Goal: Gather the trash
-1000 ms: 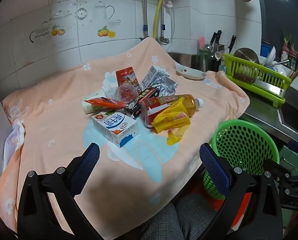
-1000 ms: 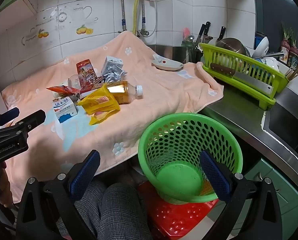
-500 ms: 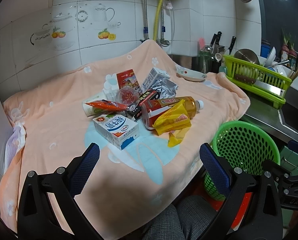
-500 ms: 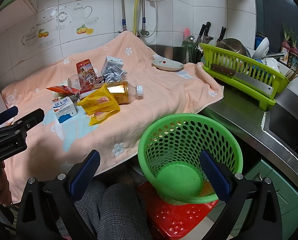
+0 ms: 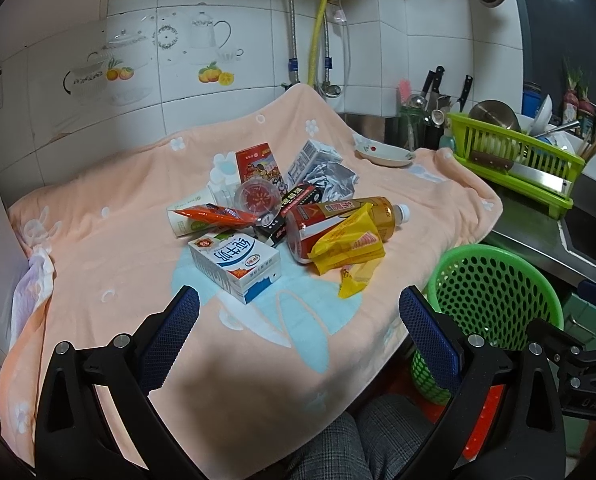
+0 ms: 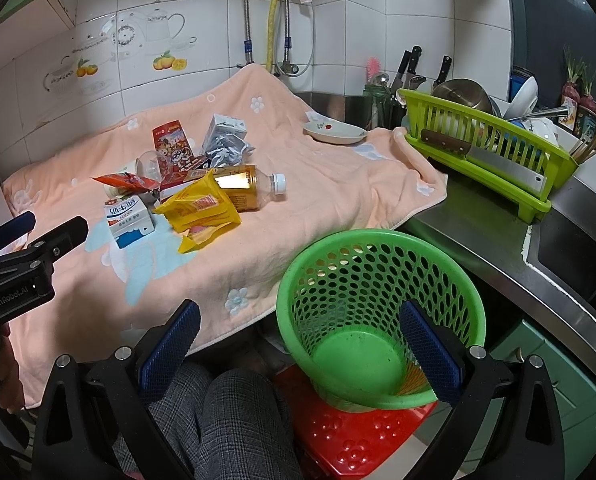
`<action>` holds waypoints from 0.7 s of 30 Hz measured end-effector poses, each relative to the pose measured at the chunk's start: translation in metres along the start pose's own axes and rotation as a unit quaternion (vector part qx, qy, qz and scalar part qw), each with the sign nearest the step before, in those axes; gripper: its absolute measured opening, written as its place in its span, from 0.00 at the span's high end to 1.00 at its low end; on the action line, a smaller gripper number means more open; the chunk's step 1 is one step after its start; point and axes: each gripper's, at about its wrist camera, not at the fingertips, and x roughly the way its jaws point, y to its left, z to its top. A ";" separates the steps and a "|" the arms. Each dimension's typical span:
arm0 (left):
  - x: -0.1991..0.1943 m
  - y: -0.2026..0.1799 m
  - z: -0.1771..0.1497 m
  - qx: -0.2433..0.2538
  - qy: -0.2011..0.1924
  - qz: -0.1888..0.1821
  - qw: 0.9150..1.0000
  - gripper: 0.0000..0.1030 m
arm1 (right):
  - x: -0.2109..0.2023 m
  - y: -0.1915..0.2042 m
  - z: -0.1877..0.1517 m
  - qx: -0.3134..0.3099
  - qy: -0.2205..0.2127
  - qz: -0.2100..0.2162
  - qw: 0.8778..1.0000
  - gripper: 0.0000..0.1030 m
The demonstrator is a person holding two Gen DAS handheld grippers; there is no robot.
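A pile of trash lies on the peach towel: a white and blue milk carton, a yellow wrapper, a tea bottle, an orange snack packet, a clear plastic cup, a red carton and a crumpled silver carton. The green basket stands empty on a red stool at the towel's right edge. My left gripper is open and empty, short of the milk carton. My right gripper is open and empty, over the basket's near rim.
A small dish sits at the towel's far right corner. A green dish rack with a cleaver and bowls stands on the steel counter, knives behind it. The tiled wall runs along the back. The person's checked trousers show below.
My left gripper has moved a little forward toward the trash pile. The right gripper has hardly moved. Both stay open.
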 end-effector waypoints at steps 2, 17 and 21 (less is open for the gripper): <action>0.000 0.000 0.000 0.000 -0.001 0.001 1.000 0.05 | 0.002 -0.001 0.000 0.000 0.001 0.001 1.000 0.06; 0.003 0.002 0.002 -0.001 -0.004 0.002 1.000 0.05 | 0.006 0.006 0.000 -0.001 0.001 0.002 1.000 0.06; 0.003 0.002 0.002 0.001 -0.006 0.002 1.000 0.05 | 0.007 0.007 0.001 -0.002 0.000 0.003 1.000 0.06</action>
